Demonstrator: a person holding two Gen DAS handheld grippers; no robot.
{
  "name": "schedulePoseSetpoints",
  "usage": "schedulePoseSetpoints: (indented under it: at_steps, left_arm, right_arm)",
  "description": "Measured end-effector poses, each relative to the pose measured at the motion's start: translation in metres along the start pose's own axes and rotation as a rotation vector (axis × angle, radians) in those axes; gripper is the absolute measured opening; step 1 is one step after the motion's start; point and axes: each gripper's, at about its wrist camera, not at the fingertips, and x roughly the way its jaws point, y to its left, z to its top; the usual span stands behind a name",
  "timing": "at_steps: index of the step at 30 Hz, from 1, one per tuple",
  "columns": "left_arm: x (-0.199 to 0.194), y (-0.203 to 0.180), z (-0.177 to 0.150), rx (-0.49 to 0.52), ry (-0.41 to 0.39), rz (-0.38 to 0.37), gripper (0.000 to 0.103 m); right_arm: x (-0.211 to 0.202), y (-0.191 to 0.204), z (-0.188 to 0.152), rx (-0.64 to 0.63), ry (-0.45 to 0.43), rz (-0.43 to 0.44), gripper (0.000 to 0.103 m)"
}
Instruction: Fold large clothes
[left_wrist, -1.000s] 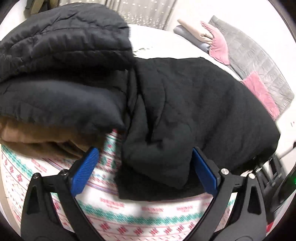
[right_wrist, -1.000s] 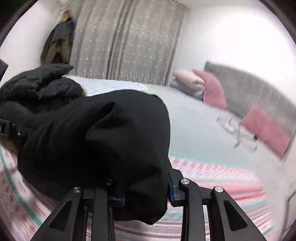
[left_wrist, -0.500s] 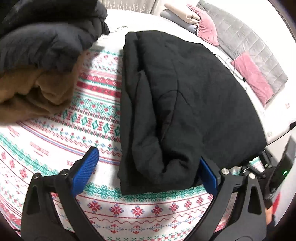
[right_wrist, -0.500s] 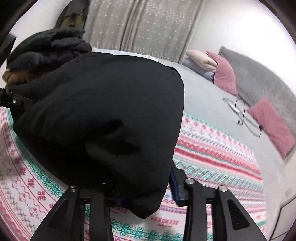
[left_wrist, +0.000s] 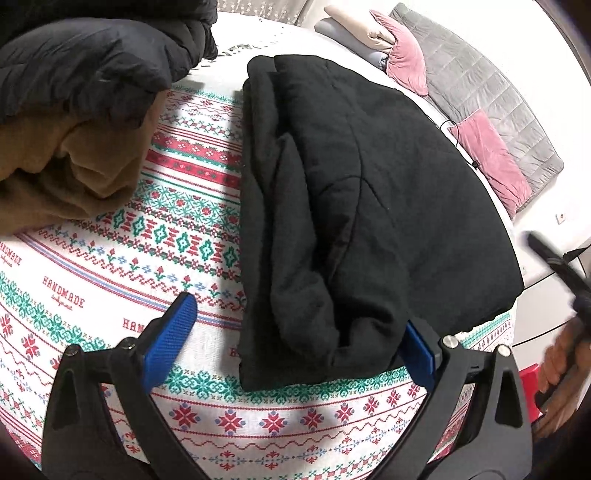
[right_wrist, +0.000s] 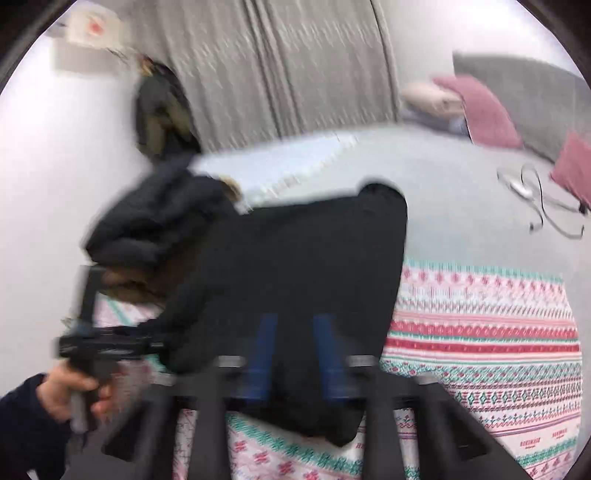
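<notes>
A folded black garment (left_wrist: 362, 206) lies flat on the patterned blanket (left_wrist: 147, 236); it also shows in the blurred right wrist view (right_wrist: 295, 266). My left gripper (left_wrist: 295, 332) is open, its blue pads wide apart at the garment's near edge, the right pad touching the cloth. My right gripper (right_wrist: 293, 354) is above the garment's near end, its blue pads parted with a narrow gap and nothing between them.
A stack of folded clothes, dark quilted jacket (left_wrist: 92, 66) over a brown garment (left_wrist: 74, 166), sits left of the black one. Pink pillows (left_wrist: 491, 155) and a grey headboard (left_wrist: 480, 88) lie far right. A cable (right_wrist: 543, 206) rests on the grey bedspread.
The black garment was lowered and now lies flat on the blanket. My right gripper has let go of it and pulled back. My left gripper stayed open.
</notes>
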Motion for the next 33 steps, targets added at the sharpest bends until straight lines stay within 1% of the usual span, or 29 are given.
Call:
schedulePoseSetpoints:
  at_steps: [1, 4, 6, 8, 9, 10, 12, 13, 14, 16, 18, 19, 20, 22, 23, 25, 26, 30, 33]
  left_arm:
    - [0.001, 0.000, 0.001, 0.004, -0.002, 0.017, 0.100]
    - [0.003, 0.003, 0.005, 0.005, 0.001, 0.016, 0.100]
    - [0.005, 0.009, 0.006, -0.017, 0.023, -0.017, 0.100]
    - [0.003, 0.014, 0.009, -0.047, 0.046, -0.049, 0.099]
    - [0.001, 0.016, 0.011, -0.058, 0.047, -0.054, 0.099]
    - [-0.004, 0.019, 0.014, -0.069, 0.040, -0.057, 0.099]
    - [-0.012, 0.018, 0.019, -0.071, 0.032, -0.058, 0.099]
    - [-0.019, 0.018, 0.021, -0.070, 0.018, -0.057, 0.099]
    - [-0.031, 0.016, 0.025, -0.065, -0.020, -0.050, 0.099]
    - [-0.049, 0.012, 0.031, -0.052, -0.076, -0.043, 0.099]
    - [-0.060, 0.008, 0.038, -0.049, -0.118, -0.080, 0.099]
    - [-0.062, 0.005, 0.043, -0.049, -0.125, -0.097, 0.099]
    - [-0.059, 0.002, 0.047, -0.043, -0.120, -0.108, 0.099]
    - [-0.043, -0.011, 0.059, -0.015, -0.059, -0.131, 0.099]
    - [-0.037, -0.015, 0.063, -0.009, -0.046, -0.134, 0.099]
    - [-0.023, -0.017, 0.074, -0.006, -0.047, -0.102, 0.099]
    - [-0.011, -0.015, 0.078, -0.012, -0.037, -0.067, 0.099]
    - [0.029, 0.006, 0.075, -0.063, 0.037, 0.010, 0.098]
    - [0.044, 0.027, 0.067, -0.161, 0.063, -0.069, 0.099]
  right_arm:
    - [0.023, 0.001, -0.001, 0.002, 0.066, -0.015, 0.011]
    - [0.044, -0.001, -0.004, 0.037, 0.086, -0.044, 0.011]
    - [0.052, 0.006, -0.013, 0.045, 0.090, -0.079, 0.011]
    - [0.061, 0.017, -0.019, -0.024, 0.115, -0.151, 0.011]
    - [0.062, 0.019, -0.021, -0.043, 0.121, -0.168, 0.011]
    - [0.069, 0.022, -0.023, -0.054, 0.131, -0.167, 0.011]
    - [0.083, 0.018, -0.023, -0.014, 0.142, -0.124, 0.011]
    - [0.088, 0.014, -0.025, 0.013, 0.138, -0.096, 0.011]
    - [0.091, 0.014, -0.028, 0.016, 0.135, -0.090, 0.011]
    - [0.093, 0.016, -0.030, 0.008, 0.124, -0.107, 0.011]
    - [0.094, 0.017, -0.029, -0.003, 0.127, -0.119, 0.011]
    - [0.093, 0.017, -0.028, 0.003, 0.130, -0.114, 0.011]
    - [0.093, 0.017, -0.029, 0.006, 0.130, -0.109, 0.011]
    - [0.093, 0.016, -0.029, 0.016, 0.126, -0.097, 0.011]
    - [0.093, 0.013, -0.028, 0.013, 0.125, -0.098, 0.011]
    - [0.090, 0.016, -0.030, 0.002, 0.126, -0.100, 0.011]
    - [0.091, 0.014, -0.031, 0.005, 0.124, -0.095, 0.011]
    - [0.093, 0.014, -0.031, -0.001, 0.120, -0.100, 0.011]
    - [0.093, 0.017, -0.028, -0.010, 0.130, -0.115, 0.011]
